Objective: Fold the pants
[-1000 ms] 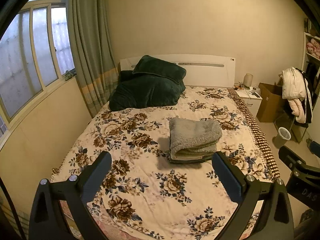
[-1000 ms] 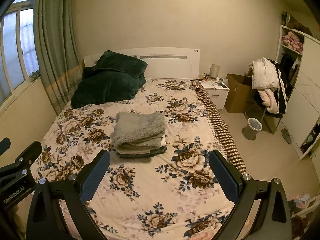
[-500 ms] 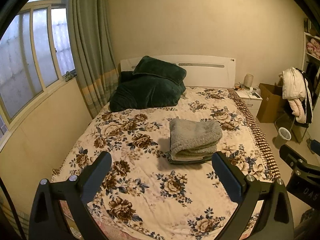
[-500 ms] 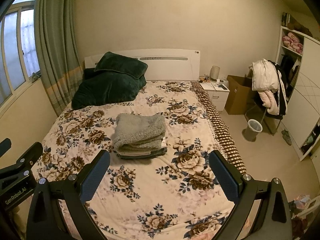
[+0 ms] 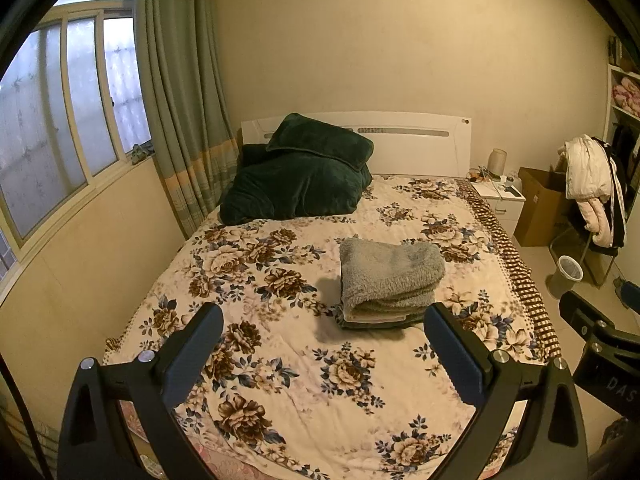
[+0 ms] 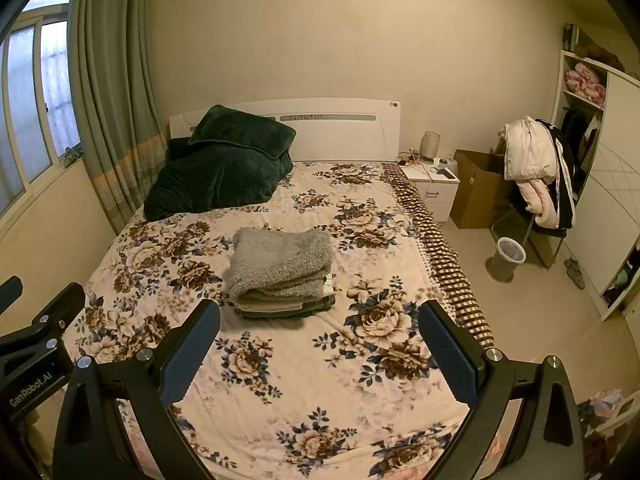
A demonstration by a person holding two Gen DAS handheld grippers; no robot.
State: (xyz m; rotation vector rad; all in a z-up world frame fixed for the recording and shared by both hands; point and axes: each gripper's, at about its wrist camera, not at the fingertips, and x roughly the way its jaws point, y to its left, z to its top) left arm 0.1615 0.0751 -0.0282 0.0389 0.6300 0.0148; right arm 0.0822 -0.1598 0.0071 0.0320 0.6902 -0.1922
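Floral bed (image 5: 304, 392), folded pants (image 5: 388, 280) atop

The left tool (image 5: 322, 334) hangs wide apart and empty above the floral bed (image 5: 280, 360), short of the folded grey pants (image 5: 388, 276) stacked mid-bed.

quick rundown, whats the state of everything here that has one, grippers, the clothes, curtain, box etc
left gripper: open, holding nothing
right gripper: open, holding nothing
grey fleece pants: folded, on top of a stack on the bed
green curtain: drawn to one side
cardboard box: flaps open
wardrobe: open, shelves showing
white jacket: draped over a chair
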